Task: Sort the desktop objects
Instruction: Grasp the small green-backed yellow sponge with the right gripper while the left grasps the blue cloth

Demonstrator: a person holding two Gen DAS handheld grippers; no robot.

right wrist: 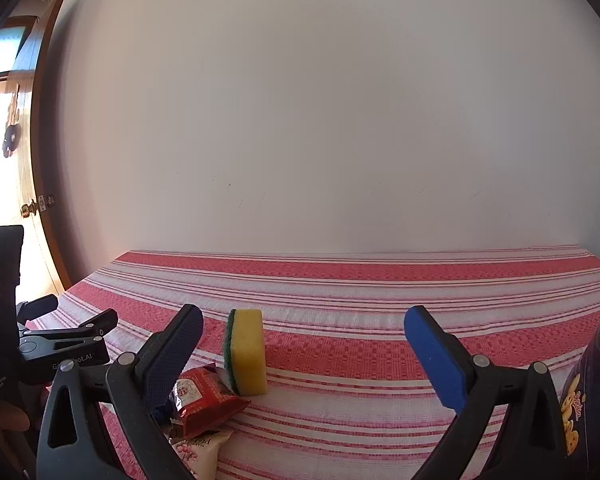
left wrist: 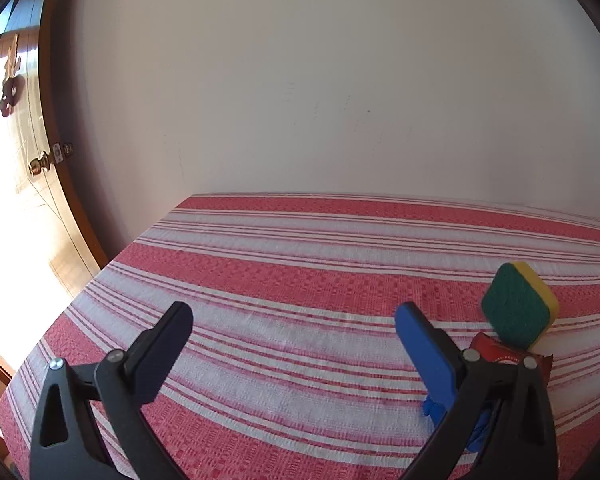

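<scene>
A yellow sponge with a green scouring side (right wrist: 246, 350) stands on edge on the red-and-white striped cloth (right wrist: 360, 300), leaning on a red snack packet (right wrist: 206, 398). A pale packet with pink print (right wrist: 198, 450) lies below it. My right gripper (right wrist: 304, 330) is open, hovering near these, with nothing between its fingers. In the left wrist view the same sponge (left wrist: 520, 306) and red packet (left wrist: 496, 350) sit to the right of my open left gripper (left wrist: 294, 326). A blue object (left wrist: 434, 408) peeks out behind its right finger (left wrist: 424, 350).
A purple snack box (right wrist: 580, 396) stands at the right edge of the right wrist view. My left gripper's body (right wrist: 60, 350) and a hand show at the far left. A wooden door with a brass knob (left wrist: 40, 166) is to the left; a white wall rises behind the table.
</scene>
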